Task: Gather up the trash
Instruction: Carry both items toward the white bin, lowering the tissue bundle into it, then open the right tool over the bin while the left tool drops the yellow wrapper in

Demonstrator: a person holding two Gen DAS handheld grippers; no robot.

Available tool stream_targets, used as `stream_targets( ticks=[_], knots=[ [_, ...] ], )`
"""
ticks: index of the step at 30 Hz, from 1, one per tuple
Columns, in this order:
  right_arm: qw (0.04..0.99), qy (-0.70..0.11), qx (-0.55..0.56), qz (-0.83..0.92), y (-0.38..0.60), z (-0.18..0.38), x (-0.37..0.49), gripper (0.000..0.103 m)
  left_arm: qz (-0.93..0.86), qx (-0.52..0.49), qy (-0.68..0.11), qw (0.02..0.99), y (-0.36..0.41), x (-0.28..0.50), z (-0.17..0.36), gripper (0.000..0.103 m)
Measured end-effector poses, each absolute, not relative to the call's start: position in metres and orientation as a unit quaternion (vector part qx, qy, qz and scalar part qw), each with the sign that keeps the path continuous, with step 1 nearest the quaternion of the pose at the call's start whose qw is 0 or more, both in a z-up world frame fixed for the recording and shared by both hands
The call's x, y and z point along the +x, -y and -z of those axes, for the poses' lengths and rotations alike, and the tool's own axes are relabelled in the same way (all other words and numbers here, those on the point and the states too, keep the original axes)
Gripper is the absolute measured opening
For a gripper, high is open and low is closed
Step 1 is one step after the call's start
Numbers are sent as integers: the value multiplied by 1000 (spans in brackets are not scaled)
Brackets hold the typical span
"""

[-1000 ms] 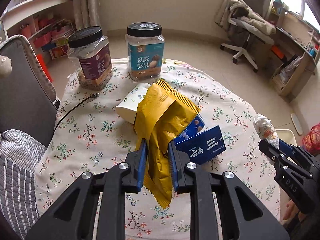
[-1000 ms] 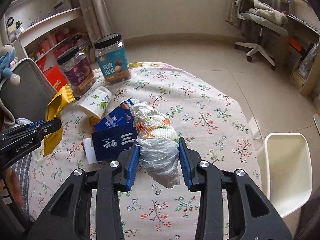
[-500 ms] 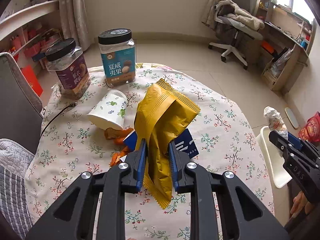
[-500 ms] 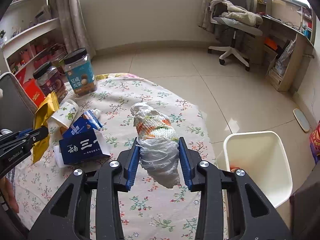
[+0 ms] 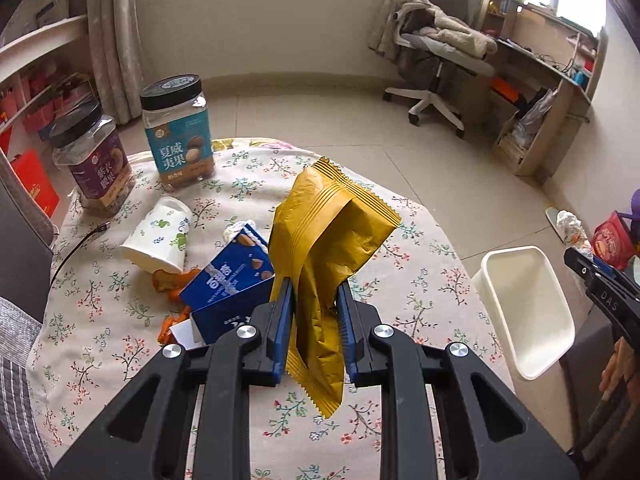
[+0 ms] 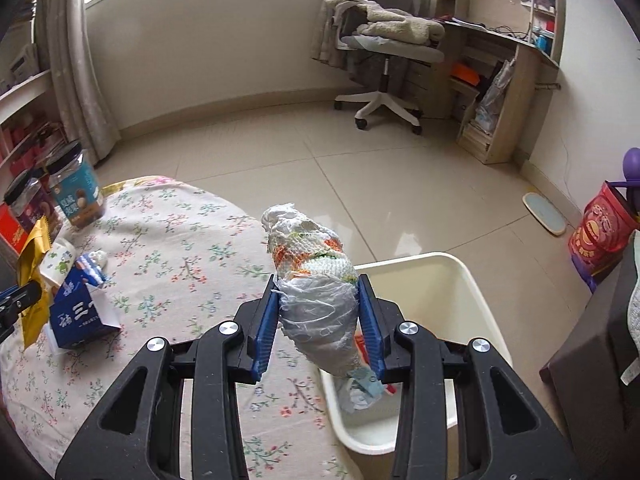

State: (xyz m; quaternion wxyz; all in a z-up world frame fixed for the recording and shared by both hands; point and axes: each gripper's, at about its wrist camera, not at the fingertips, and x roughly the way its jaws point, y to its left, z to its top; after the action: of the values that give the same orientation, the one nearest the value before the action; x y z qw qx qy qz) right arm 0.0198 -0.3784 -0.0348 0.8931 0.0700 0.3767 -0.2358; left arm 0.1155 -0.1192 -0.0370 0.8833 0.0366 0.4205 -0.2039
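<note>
Two pieces in hand. Left gripper (image 5: 313, 322): fingers closed on the crinkled mustard-yellow foil snack bag (image 5: 326, 248), held above the floral-cloth counter (image 5: 404, 280). Right gripper (image 6: 319, 322): fingers clamped on a wad of white tissue and plastic wrap (image 6: 314, 284), over the counter's right edge, above the cream plastic bin (image 6: 472, 300) on the floor. Bin holds some scraps already. Still left mid-counter: blue carton (image 5: 230, 276), toppled paper cup (image 5: 160, 236), orange peel (image 5: 174, 280). Roughly halfway, by my estimate.
</note>
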Motion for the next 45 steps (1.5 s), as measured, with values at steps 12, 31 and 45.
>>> stream_targets(
  ticks=[12,31,45],
  knots=[
    [873,-345,85,334,446,27,-36,67,288,72,-403,866,216,84,37,22],
    [829,-282,178,450,506,13,-116,96,409,63,-451,790,382,43,45,43],
    [846,-317,158,398,465,21,-84,96,329,107,-405,847,329,53,33,78]
  ],
)
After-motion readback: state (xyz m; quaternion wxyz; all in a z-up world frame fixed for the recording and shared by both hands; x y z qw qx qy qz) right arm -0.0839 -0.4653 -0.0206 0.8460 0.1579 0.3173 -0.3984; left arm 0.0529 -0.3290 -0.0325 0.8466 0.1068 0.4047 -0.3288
